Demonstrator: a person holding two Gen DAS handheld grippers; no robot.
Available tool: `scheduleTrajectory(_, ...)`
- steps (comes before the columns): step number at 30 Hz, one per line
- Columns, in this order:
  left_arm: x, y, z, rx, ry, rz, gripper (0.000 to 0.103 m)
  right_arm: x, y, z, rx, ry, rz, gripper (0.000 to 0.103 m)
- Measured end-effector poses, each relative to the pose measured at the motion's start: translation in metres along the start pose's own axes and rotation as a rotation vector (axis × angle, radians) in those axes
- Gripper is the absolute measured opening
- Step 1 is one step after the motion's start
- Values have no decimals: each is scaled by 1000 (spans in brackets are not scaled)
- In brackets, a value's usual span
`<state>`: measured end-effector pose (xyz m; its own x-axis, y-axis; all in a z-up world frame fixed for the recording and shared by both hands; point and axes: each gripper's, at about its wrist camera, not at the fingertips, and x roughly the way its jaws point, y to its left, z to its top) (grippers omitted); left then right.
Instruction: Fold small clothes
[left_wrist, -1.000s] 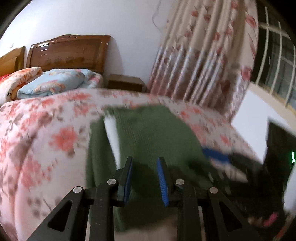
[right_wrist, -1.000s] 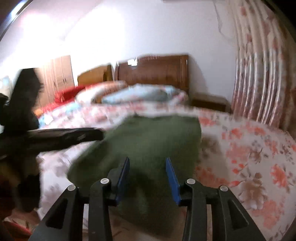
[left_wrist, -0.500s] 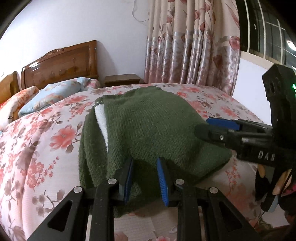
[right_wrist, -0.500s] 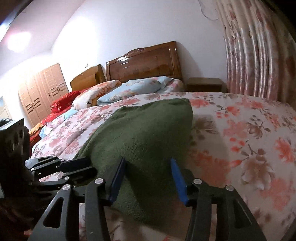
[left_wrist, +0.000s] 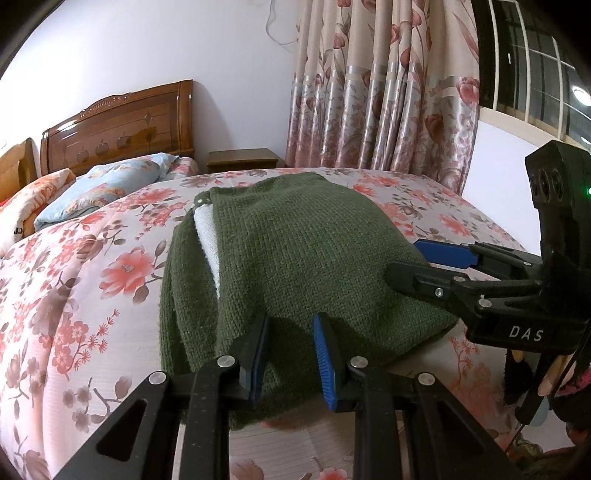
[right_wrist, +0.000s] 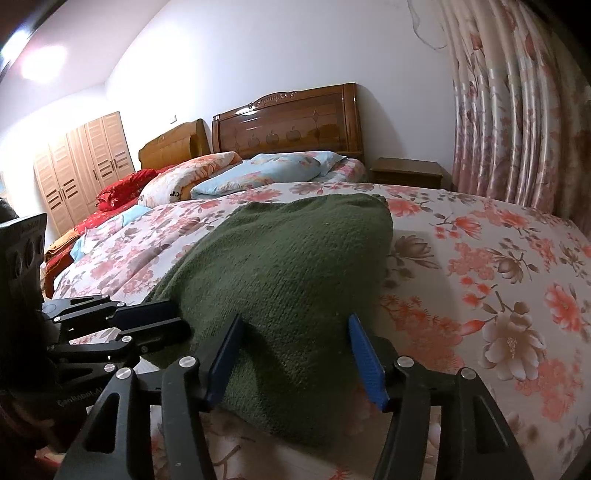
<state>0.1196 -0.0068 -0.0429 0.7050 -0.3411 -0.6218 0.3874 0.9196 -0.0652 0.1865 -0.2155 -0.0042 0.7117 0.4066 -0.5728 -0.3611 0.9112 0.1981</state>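
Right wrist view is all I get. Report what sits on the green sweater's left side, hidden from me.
Observer: A white strip shows along the left side of the green sweater, between two green layers.
Operator: Now describe my right gripper from outside.
Observer: The right gripper reaches in over the sweater's near right part, its jaws apart.
Operator: Say what's behind it.
Observer: A dark barred window, right of the floral curtain.
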Motion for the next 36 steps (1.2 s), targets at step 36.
scheduleTrajectory(36, -28, 19, 45, -108, -93, 43, 28, -15, 8, 7, -10, -68, -1, 103)
